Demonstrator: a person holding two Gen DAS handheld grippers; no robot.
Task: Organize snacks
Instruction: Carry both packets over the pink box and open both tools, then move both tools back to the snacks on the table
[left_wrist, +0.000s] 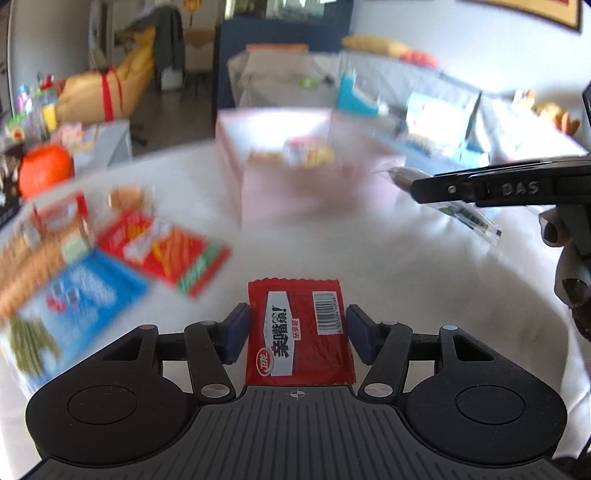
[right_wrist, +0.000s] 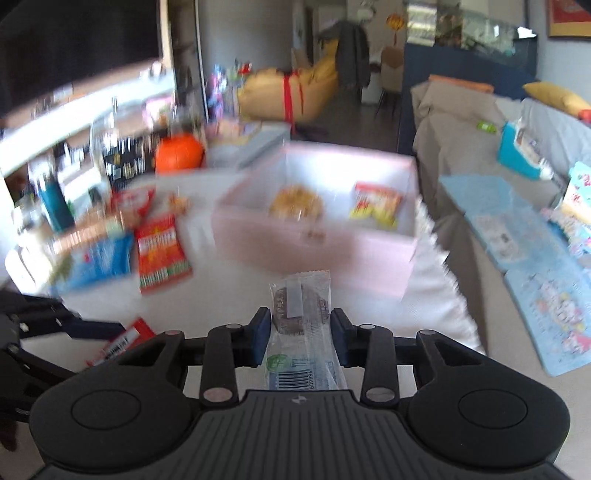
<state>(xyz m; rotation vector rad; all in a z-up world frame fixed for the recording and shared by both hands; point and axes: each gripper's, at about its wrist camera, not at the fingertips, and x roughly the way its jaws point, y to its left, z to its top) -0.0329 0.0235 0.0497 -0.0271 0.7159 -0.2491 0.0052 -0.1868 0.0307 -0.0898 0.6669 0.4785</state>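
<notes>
My left gripper (left_wrist: 297, 334) is shut on a red snack packet (left_wrist: 299, 332) with white label and barcode, held above the white table. My right gripper (right_wrist: 299, 338) is shut on a clear-wrapped brown cookie packet (right_wrist: 300, 314); it also shows in the left wrist view (left_wrist: 465, 214) at the right. A pink open box (right_wrist: 314, 236) stands ahead on the table, holding a round cookie pack (right_wrist: 295, 201) and a yellow-red bag (right_wrist: 375, 205). The box shows blurred in the left wrist view (left_wrist: 280, 162).
Loose snack bags lie at the table's left: a red-orange bag (left_wrist: 162, 251), a blue bag (left_wrist: 74, 299), and further packs behind. An orange ball (left_wrist: 44, 170) sits beyond the table's edge. A covered sofa (right_wrist: 480, 147) and blue play mats (right_wrist: 535, 266) are at right.
</notes>
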